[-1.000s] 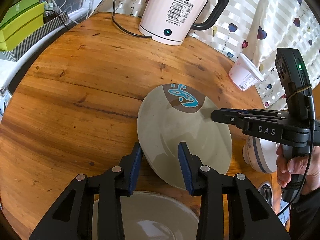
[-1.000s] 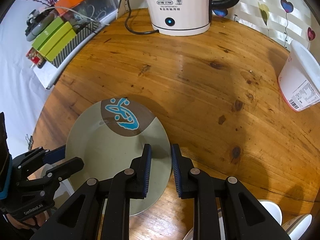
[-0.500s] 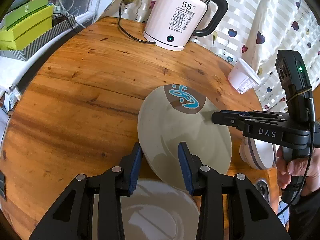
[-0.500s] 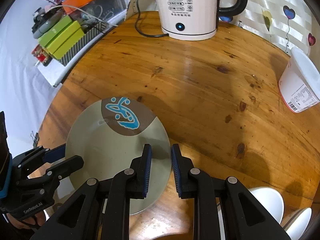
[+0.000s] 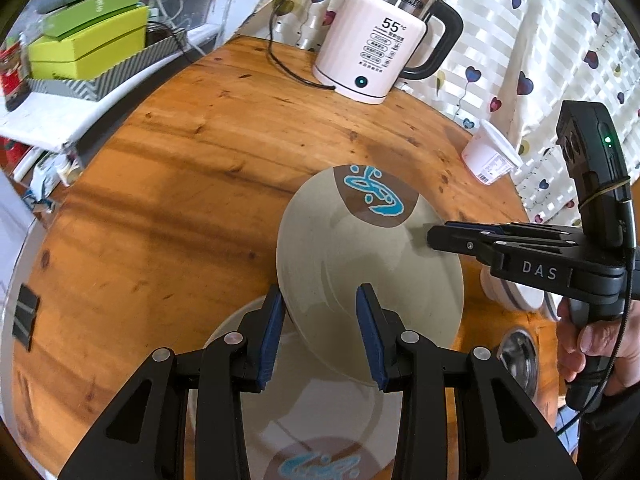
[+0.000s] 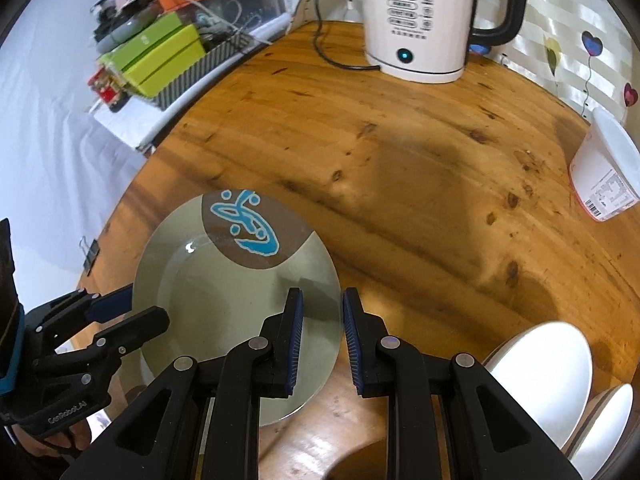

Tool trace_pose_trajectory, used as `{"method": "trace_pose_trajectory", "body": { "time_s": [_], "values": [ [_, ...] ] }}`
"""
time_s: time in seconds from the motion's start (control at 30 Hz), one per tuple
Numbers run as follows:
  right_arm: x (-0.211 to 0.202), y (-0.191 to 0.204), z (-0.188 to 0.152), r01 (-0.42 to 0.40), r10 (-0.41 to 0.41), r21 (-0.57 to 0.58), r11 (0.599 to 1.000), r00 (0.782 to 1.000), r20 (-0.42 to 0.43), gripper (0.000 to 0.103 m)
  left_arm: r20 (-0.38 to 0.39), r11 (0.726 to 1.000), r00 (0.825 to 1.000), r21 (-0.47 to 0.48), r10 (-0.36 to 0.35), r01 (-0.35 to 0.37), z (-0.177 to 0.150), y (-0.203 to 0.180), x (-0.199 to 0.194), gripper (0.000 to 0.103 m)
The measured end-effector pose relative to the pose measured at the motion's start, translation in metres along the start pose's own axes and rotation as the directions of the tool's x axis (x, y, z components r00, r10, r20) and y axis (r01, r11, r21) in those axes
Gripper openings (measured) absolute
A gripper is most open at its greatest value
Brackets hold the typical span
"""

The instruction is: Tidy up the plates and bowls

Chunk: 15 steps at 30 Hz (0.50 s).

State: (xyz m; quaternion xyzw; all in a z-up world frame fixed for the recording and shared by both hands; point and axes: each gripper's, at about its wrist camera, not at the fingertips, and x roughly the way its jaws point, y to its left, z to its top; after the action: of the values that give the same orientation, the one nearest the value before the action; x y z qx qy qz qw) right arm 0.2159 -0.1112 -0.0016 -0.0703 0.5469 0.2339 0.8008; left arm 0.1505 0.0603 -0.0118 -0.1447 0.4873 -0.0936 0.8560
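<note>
A grey-green plate with a brown patch and blue fish drawing (image 5: 360, 252) is held in the air above the round wooden table (image 5: 180, 200). My left gripper (image 5: 320, 320) is shut on its near-left rim. My right gripper (image 6: 320, 336) is shut on its right rim; it also shows in the left wrist view (image 5: 432, 236). The plate also shows in the right wrist view (image 6: 224, 272). A second matching plate (image 5: 320, 432) lies on the table right below, under my left gripper. White bowls (image 6: 548, 364) sit at the lower right of the right wrist view.
A white electric kettle (image 5: 384, 56) with its cord stands at the table's far edge. A white tub (image 5: 492, 156) lies on its side at the right. A striped bowl (image 5: 516, 296) and a metal cup (image 5: 516, 352) sit near the right gripper. Green boxes (image 5: 84, 44) rest on a shelf at the left.
Both grippers have lifted the fish plate higher and pulled it back toward me. More of the second plate beneath it has come into view.
</note>
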Motion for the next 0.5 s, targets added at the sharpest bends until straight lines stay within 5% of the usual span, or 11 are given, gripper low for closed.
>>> {"method": "trace_pose_trajectory", "body": {
  "time_s": [0.5],
  "values": [
    [0.007,0.03,-0.026,-0.025,0.024,-0.03,0.999,0.999,-0.029,0.02,-0.011,0.999,0.999,-0.022,0.039,-0.039,-0.034,0.014,-0.018,0.038]
  ]
}}
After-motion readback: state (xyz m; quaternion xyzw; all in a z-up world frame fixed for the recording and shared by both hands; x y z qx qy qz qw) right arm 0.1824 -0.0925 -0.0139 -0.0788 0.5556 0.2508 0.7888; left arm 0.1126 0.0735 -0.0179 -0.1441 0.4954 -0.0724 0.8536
